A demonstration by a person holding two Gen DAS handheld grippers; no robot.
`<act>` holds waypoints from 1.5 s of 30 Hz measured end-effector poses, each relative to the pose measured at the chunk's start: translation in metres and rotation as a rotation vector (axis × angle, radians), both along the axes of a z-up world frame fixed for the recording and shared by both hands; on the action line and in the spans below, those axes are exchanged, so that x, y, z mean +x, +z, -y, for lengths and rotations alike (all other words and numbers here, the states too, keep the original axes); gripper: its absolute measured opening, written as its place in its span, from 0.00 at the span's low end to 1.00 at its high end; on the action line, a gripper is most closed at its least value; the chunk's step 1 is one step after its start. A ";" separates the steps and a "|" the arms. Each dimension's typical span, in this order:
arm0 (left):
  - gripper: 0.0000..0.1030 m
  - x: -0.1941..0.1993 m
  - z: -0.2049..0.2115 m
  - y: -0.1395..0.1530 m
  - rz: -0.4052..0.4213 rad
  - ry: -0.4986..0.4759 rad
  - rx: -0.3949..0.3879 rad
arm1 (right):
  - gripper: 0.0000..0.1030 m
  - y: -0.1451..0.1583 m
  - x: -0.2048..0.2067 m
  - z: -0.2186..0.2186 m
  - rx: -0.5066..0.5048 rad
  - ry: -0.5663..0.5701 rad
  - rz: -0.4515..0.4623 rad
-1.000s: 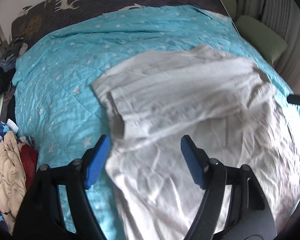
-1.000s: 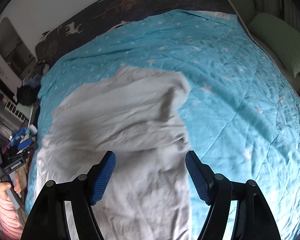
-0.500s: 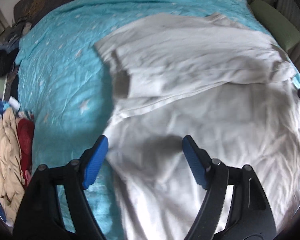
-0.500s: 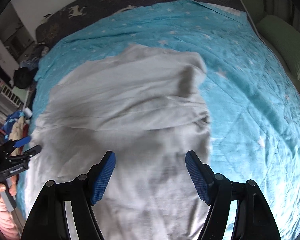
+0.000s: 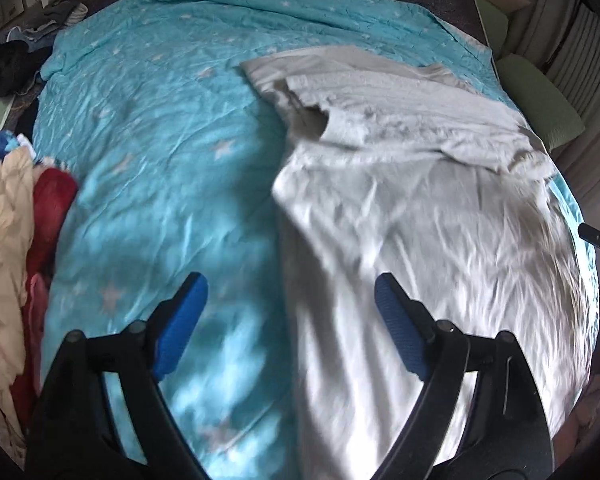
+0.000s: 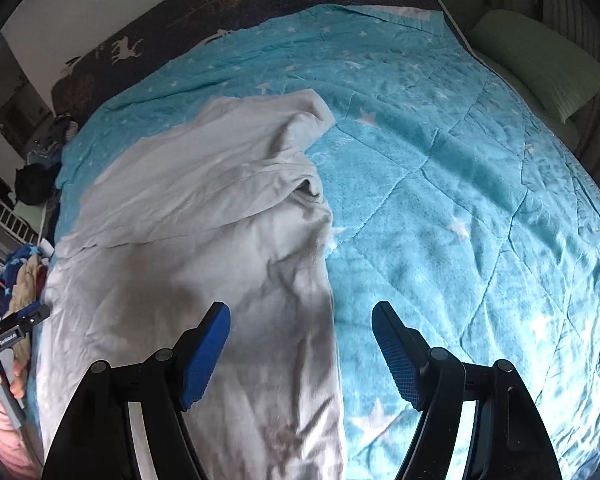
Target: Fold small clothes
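White garment (image 5: pixel 420 208) lies flat on the turquoise quilt (image 5: pixel 160 140) of the bed, its far part already folded toward the near side with the sleeves tucked in; the long near body remains to be folded, so the task appears roughly half complete. Left hand-held gripper (image 5: pixel 290 320) and right hand-held gripper (image 6: pixel 300 344) both stand wide and hold nothing. Compared with one second earlier, both have shifted outward to straddle the garment's left and right edges. A clothes pile (image 5: pixel 16 240) lies at far left.
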State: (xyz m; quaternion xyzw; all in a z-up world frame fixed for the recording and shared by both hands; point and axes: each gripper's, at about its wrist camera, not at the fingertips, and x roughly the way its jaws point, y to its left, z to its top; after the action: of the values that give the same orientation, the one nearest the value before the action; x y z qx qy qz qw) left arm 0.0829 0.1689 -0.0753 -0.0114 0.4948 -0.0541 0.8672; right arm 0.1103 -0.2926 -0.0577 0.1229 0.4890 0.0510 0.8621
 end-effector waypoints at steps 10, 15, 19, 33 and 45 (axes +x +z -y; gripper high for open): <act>0.83 -0.088 -0.028 -0.020 -0.047 0.012 -0.117 | 0.73 -0.021 -0.090 0.022 0.052 -0.004 0.000; 0.84 -0.125 -0.026 -0.023 -0.022 0.000 -0.141 | 0.73 -0.026 -0.122 0.021 0.063 0.006 -0.008; 1.00 -0.137 -0.018 -0.034 -0.047 -0.075 -0.054 | 0.73 -0.030 -0.156 0.017 0.044 0.071 -0.003; 0.90 -0.183 -0.022 -0.026 0.005 -0.028 -0.086 | 0.65 -0.030 -0.233 0.033 0.165 0.052 0.011; 0.01 -0.217 -0.030 -0.018 0.001 -0.051 -0.173 | 0.30 -0.036 -0.239 0.024 0.254 0.055 0.014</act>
State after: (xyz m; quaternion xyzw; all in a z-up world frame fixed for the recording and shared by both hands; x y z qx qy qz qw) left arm -0.1343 0.1988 -0.0929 -0.0737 0.4880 -0.1186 0.8616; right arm -0.1283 -0.3165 -0.0938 0.2171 0.4755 0.1369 0.8414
